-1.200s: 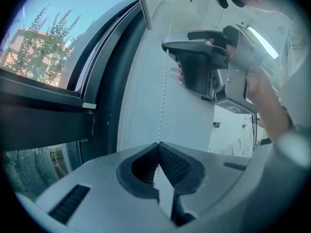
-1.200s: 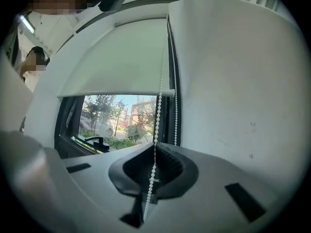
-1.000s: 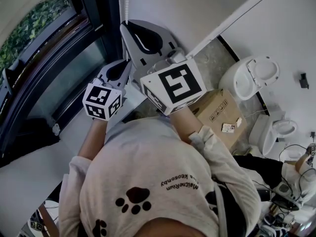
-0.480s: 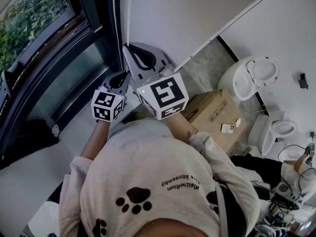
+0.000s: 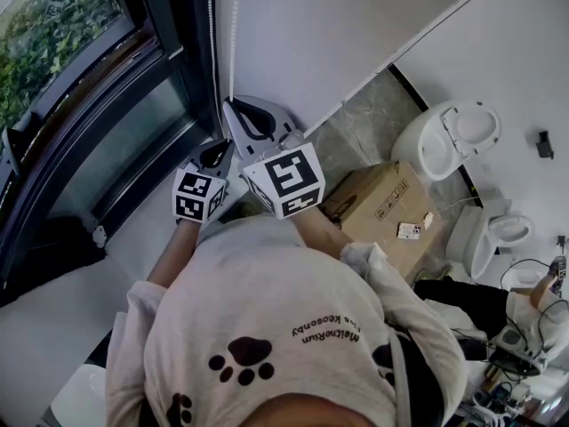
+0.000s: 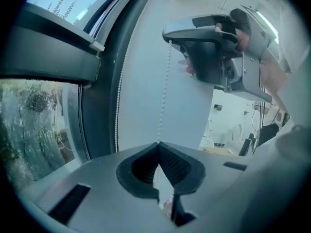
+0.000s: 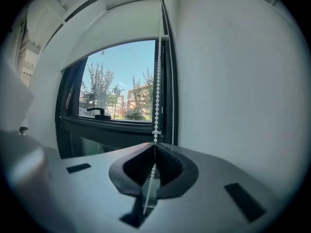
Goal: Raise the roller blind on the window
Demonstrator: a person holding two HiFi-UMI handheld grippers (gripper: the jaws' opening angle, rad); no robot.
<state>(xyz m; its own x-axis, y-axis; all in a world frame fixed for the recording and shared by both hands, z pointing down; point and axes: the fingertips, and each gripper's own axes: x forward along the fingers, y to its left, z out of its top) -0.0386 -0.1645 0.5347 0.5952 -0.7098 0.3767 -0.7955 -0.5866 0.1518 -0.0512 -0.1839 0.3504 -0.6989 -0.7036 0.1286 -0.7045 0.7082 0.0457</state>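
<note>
Beside the dark window frame (image 5: 169,69), the head view shows the left gripper (image 5: 222,147) and right gripper (image 5: 233,107) close together at the white bead chain (image 5: 234,43), the right one higher.

From the left gripper view, its fingers (image 6: 141,166) are clenched on a strand of the chain, which runs up to the right gripper above.

From the right gripper view, its fingers (image 7: 167,164) also grasp the chain, in front of the window glass (image 7: 121,86).

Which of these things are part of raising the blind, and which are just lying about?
In the job: bead chain, gripped by the left hand-held gripper and the right hand-held gripper; window.
Lying about: cardboard box, toilet, second toilet.
</note>
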